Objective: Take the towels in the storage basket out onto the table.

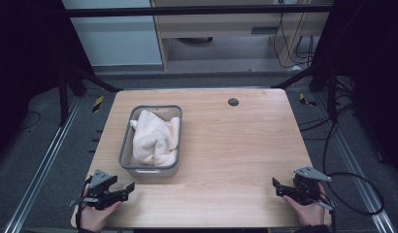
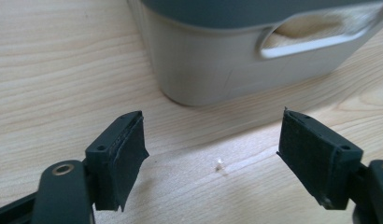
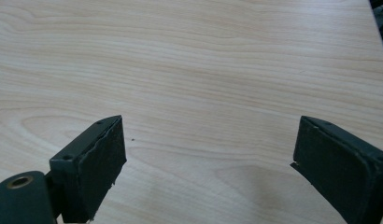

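Note:
A grey plastic bin [image 1: 125, 145] stands on the left half of the wooden table [image 1: 236, 145], and a cream towel [image 1: 153, 138] lies crumpled inside it. My left gripper [image 1: 130, 188] rests near the table's front left corner, just in front of the bin, open and holding nothing. The left gripper view has the bin's near wall [image 2: 203, 70] with its handle slot [image 2: 315, 35] close ahead, towel showing through the slot. At the front right corner my right gripper [image 1: 276, 186] is open too, with bare wood [image 3: 203, 93] between its jaws.
A small dark round grommet [image 1: 233, 102] sits in the table near the far edge. Black cables [image 1: 352, 194] trail off the right side onto the floor. Metal frame rails [image 1: 37, 170] run along both sides of the table.

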A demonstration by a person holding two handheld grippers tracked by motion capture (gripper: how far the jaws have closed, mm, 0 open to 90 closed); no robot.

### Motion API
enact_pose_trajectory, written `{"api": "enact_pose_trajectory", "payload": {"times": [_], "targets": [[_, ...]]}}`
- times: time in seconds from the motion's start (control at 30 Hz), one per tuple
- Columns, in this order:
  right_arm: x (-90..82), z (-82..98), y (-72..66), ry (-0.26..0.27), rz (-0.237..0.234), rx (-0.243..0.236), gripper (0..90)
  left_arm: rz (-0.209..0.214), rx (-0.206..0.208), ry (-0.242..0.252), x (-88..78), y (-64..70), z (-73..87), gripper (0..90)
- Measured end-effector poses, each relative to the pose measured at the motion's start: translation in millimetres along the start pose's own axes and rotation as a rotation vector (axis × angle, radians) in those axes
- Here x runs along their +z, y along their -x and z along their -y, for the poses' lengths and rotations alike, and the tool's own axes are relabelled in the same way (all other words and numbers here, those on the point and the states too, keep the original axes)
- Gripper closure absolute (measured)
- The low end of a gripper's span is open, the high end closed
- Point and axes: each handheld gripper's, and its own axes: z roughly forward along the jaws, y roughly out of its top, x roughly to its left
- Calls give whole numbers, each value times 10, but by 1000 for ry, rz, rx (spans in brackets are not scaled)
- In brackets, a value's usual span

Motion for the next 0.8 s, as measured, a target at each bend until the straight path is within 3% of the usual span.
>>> {"api": "enact_pose_trajectory", "payload": {"times": [0.1,0.3,0.33,0.8], "targets": [[-3,7,-24,-7,-8,-10,89,7,-3,12,-28,6,-14,229],[-34,-4,-17,33,-8,-3,104,12,-26,24,-73,7,-33,233],[-36,-1,-11,37,-10,-5,104,16,-39,44,-100,7,-49,234],[-12,10,-26,14,-18,-9,96,37,-37,109,-257,25,-183,245]]}}
